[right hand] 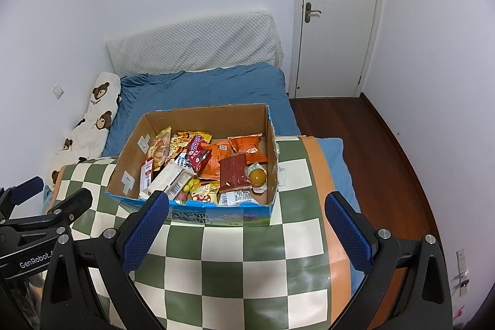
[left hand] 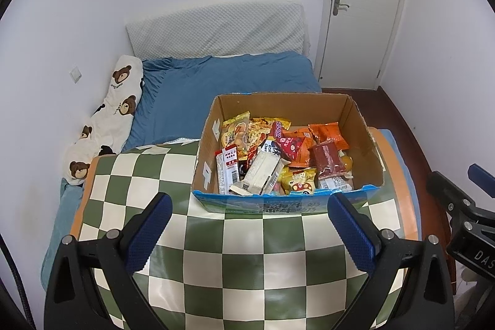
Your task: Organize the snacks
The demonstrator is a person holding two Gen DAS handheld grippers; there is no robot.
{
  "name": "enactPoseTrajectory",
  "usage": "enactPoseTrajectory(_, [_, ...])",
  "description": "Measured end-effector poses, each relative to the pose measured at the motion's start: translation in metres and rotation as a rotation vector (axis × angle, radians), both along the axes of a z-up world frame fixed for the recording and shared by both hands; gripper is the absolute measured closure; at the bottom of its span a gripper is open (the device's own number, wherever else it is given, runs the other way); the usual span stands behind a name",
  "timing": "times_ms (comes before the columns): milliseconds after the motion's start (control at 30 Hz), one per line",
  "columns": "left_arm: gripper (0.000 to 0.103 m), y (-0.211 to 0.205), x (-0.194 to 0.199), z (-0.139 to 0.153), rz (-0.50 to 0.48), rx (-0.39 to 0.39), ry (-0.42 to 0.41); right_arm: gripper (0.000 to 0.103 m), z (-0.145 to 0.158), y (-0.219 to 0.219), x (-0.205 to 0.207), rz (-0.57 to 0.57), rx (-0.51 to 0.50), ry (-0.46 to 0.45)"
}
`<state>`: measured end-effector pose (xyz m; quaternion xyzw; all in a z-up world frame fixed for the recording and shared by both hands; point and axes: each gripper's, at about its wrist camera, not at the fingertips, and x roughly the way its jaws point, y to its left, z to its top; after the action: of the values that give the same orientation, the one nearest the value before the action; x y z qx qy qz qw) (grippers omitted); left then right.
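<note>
1. Sitting in the middle of the frame, the cardboard box point(left hand: 287, 144) rests on the checked tabletop point(left hand: 247, 252); the snacks point(left hand: 278, 156) lie piled inside it, all mixed up.
2. Left gripper point(left hand: 249, 232) has its fingers wide apart and holds nothing; right gripper point(right hand: 246, 232), at the bottom of its frame, is the same.
3. This fits snacks just tidied in, or snacks waiting to be sorted; either way, pinch one packet at its edge, softly; the round yellow jelly cup point(right hand: 258, 177) could squash.

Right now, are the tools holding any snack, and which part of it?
No. The left tool and the right tool are both open and empty, above the green-and-cream checkered cloth. The snacks are in the brown cardboard box.
</note>
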<state>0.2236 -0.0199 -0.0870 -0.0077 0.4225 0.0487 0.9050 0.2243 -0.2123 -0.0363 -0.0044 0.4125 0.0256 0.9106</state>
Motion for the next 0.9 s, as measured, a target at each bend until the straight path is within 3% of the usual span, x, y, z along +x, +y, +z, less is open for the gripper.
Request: enactPoseTrajectory(900, [0.0,0.0024,-0.0039,0.0081,0.013,0.003,-0.023,0.0,0.0,0.0012,-0.0046,-0.01,0.009,0.005])
